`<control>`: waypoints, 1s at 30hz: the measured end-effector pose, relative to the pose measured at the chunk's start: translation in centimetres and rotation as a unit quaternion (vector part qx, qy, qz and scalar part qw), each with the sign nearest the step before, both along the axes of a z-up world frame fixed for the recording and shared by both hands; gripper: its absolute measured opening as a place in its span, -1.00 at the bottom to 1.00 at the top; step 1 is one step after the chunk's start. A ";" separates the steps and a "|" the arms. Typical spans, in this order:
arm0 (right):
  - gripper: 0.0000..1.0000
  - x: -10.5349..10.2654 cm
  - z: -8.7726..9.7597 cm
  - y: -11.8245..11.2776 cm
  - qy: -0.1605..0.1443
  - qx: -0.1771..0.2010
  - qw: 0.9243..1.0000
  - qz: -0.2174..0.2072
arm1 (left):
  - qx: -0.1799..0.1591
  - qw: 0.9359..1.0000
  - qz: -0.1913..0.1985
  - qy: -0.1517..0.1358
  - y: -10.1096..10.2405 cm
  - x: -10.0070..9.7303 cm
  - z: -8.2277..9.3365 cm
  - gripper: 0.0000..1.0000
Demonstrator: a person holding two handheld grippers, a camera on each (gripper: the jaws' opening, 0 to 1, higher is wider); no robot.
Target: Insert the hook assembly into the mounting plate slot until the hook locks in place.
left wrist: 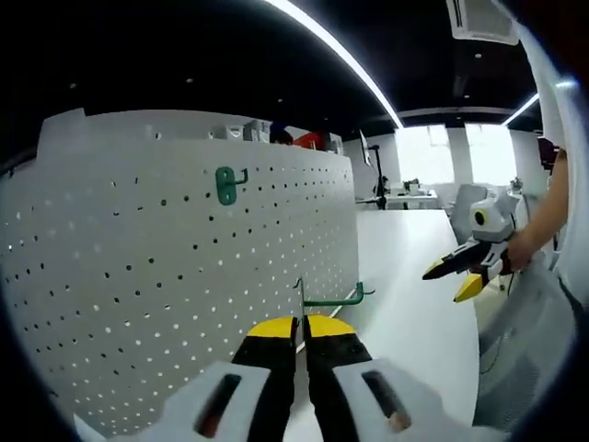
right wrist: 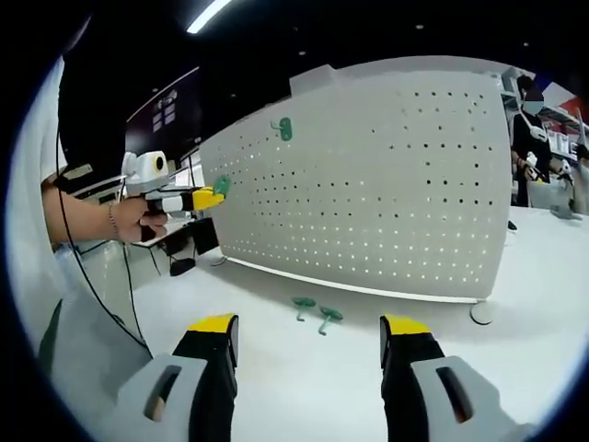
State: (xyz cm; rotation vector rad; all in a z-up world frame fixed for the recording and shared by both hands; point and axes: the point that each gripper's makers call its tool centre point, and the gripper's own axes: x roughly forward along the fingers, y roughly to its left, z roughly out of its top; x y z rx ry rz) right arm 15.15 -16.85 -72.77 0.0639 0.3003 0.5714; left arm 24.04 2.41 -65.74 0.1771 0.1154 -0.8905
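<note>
With jaws clamped on a green hook (left wrist: 331, 298), left gripper (left wrist: 301, 324) up at the pegboard (left wrist: 166, 249).
Right gripper (right wrist: 309, 324) spread wide, holding nothing; two spare hooks (right wrist: 316, 311) lying on the tabletop (right wrist: 304, 378) near the pegboard's bottom edge; another hook (left wrist: 227, 184) mounted near its top edge.

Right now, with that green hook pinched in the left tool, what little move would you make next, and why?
Probably ease the left tool forward toward the white pegboard, steering the green hook at an open hole. The tool is shut on the hook, which hangs short of the board, and one hook is already mounted higher up.
</note>
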 end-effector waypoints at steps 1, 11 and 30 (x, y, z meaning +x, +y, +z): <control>0.21 0.1 0.5 0.3 -0.007 0.002 1.000 0.003 | 0.001 1.000 0.000 0.000 -0.1 -0.1 -0.1 -0.95; 0.22 1.2 3.6 3.6 -0.037 0.044 0.998 0.031 | -0.016 1.000 0.007 0.006 -0.5 -0.6 -0.2 -0.95; 0.19 3.3 6.6 9.8 -0.062 0.098 0.990 0.081 | -0.032 0.999 0.012 0.007 -1.0 -0.9 0.2 -0.95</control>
